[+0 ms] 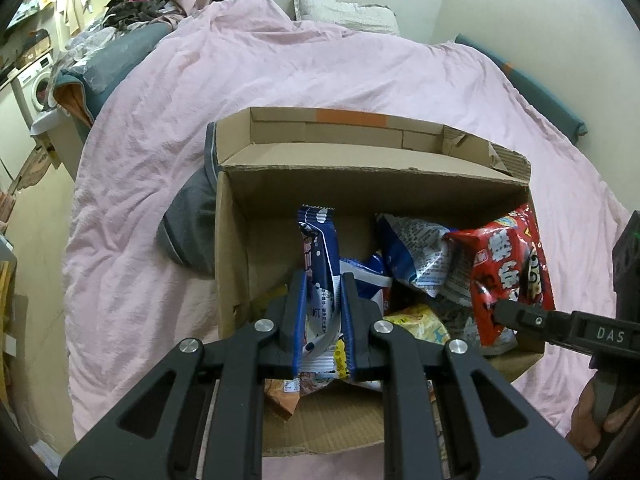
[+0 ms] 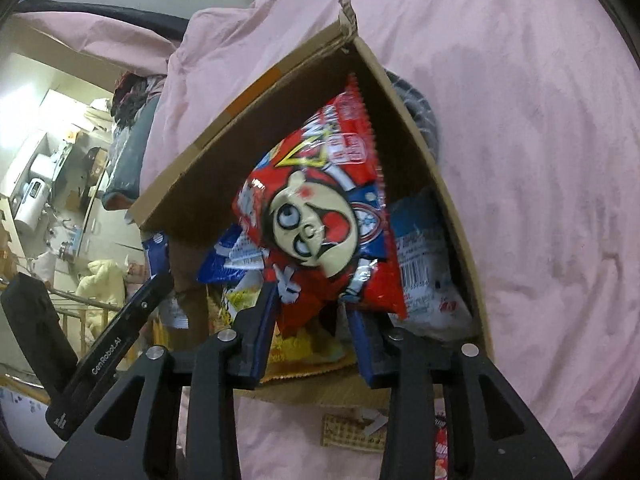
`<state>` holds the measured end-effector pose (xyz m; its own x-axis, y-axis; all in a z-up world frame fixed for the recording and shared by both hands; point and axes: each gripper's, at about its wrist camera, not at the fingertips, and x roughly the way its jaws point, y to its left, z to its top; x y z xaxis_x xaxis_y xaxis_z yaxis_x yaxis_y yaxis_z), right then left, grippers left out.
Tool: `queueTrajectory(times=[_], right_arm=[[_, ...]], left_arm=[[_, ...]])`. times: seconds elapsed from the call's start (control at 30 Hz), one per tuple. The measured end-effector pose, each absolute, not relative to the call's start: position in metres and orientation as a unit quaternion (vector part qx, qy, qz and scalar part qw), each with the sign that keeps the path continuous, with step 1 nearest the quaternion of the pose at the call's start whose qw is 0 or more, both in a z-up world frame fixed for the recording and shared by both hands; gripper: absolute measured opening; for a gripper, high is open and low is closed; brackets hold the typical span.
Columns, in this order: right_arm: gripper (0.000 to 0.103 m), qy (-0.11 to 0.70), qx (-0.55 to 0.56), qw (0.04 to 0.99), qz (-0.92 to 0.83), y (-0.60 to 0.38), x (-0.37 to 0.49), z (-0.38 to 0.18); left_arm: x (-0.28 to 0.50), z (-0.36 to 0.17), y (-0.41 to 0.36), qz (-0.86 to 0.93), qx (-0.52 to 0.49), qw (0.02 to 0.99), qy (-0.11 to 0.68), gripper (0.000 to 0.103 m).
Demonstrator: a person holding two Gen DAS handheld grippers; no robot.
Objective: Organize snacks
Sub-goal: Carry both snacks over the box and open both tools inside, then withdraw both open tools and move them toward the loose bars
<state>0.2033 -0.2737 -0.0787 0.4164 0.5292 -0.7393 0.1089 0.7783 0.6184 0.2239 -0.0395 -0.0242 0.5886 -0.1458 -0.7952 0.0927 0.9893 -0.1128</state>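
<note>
An open cardboard box (image 1: 360,168) stands on a pink duvet and holds several snack packets. My left gripper (image 1: 323,280) is shut on a blue-and-white packet (image 1: 318,236) that stands upright over the box's near left part. In the right wrist view, a red packet with a cartoon face (image 2: 320,208) leans against the box wall (image 2: 440,184). Its lower end hangs between the fingers of my right gripper (image 2: 312,312), whose jaws stand apart and do not press on it. The left wrist view shows one right finger (image 1: 520,316) in front of that red packet (image 1: 508,264).
Blue-white packets (image 1: 416,256) and a yellow packet (image 1: 420,320) lie in the box. A grey cushion (image 1: 188,232) presses against the box's left side. A waffle-patterned packet (image 2: 348,432) lies on the duvet (image 2: 540,200) before the box. A hand (image 1: 592,416) grips the right tool.
</note>
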Motion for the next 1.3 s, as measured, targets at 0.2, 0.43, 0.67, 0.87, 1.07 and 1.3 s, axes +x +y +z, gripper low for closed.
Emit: queueTrajectory(times=[0.2, 0.43, 0.67, 0.87, 1.07, 1.3], right_arm=[[0.059, 0.522, 0.321, 0.775, 0.152, -0.272, 0.196, -0.071], [0.077, 0.520, 0.319, 0.772, 0.180, -0.262, 0.187, -0.060], [0.095, 0.472, 0.290, 0.812, 0.184, -0.256, 0.173, -0.031], [0.103, 0.440, 0.235, 0.852, 0.160, -0.252, 0.161, -0.012], [0.103, 0.432, 0.226, 0.862, 0.142, -0.258, 0.150, -0.010], [0.103, 0.444, 0.223, 0.859, 0.125, -0.261, 0.131, -0.014]], left_arm=[[0.222, -0.023, -0.038, -0.063, -0.026, 0.891, 0.449, 0.014], [0.217, -0.019, -0.036, -0.060, -0.030, 0.891, 0.448, 0.022], [0.211, -0.011, -0.030, -0.053, -0.043, 0.895, 0.441, 0.066], [0.202, -0.006, -0.021, -0.061, -0.062, 0.894, 0.440, 0.084], [0.188, 0.001, -0.017, -0.059, -0.048, 0.899, 0.431, 0.084], [0.167, -0.003, -0.017, -0.060, -0.053, 0.894, 0.442, 0.084]])
